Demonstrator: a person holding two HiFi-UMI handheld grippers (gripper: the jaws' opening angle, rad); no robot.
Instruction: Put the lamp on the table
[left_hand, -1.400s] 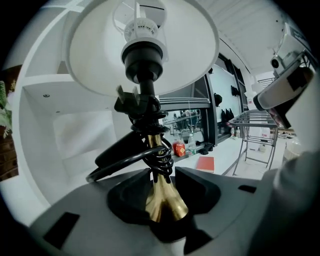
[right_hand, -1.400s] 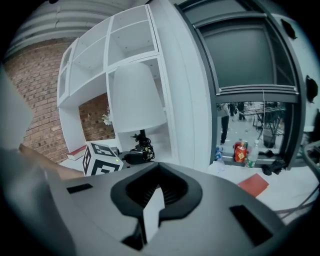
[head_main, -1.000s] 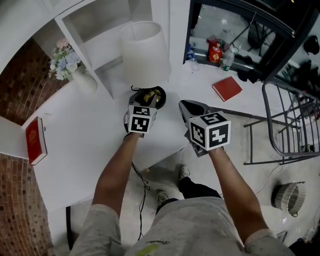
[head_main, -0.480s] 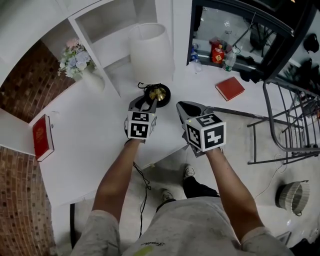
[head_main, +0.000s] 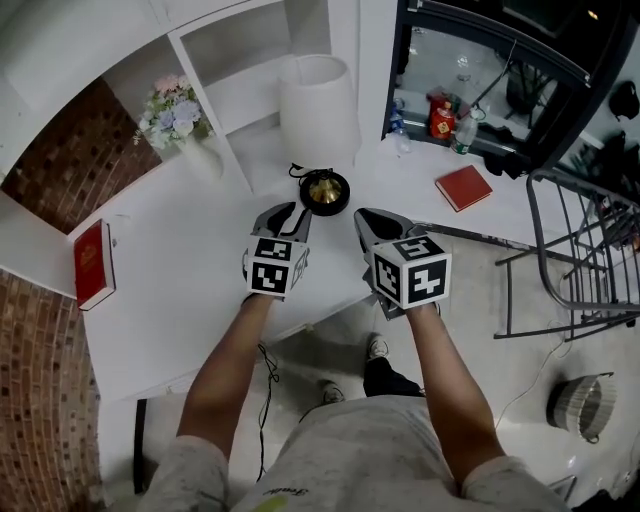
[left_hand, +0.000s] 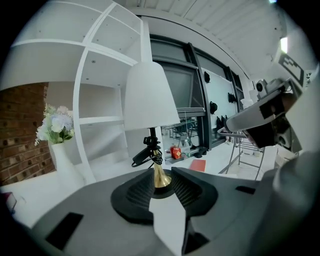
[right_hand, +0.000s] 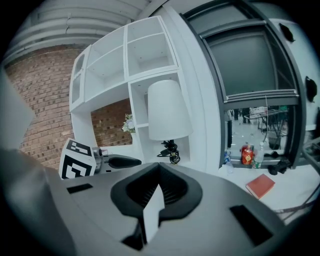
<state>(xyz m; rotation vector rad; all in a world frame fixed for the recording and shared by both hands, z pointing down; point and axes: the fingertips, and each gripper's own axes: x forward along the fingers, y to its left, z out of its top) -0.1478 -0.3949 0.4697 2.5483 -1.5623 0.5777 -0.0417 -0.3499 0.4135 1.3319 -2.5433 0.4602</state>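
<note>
Jaws of the left gripper (head_main: 290, 212) stand partly apart with nothing between them. They have just been closing from their widest, and only bare table shows in the gap. A second ago this gripper sat right at the foot of the lamp (head_main: 320, 110); now it has drawn back toward the person and a strip of white table (head_main: 180, 290) separates its tips from the black base. The right gripper (head_main: 368, 216) lies just beside it, tips pressed together and empty, also clear of the lamp.

The lamp stands upright on the table on its own, base down, close in front of the white shelf unit (head_main: 250, 60). I judge that the placing is done and the release made — what remains is only to pull both grippers clear without brushing the base.

From overhead, the head view shows the gap between gripper and base plainly, but the wide shade covers most of the stem. The left gripper view looks along the jaws and shows what the shade hides: the brass neck rising from the base and a black cord bundle (left_hand: 147, 154) wound on the stem under the shade. The right gripper view shows the lamp whole against the shelf unit, with the left gripper in profile short of it. Farther out, the head view alone takes in the vase of flowers (head_main: 190, 125) to the lamp's left and a red book (head_main: 463, 187) to its right.
</note>
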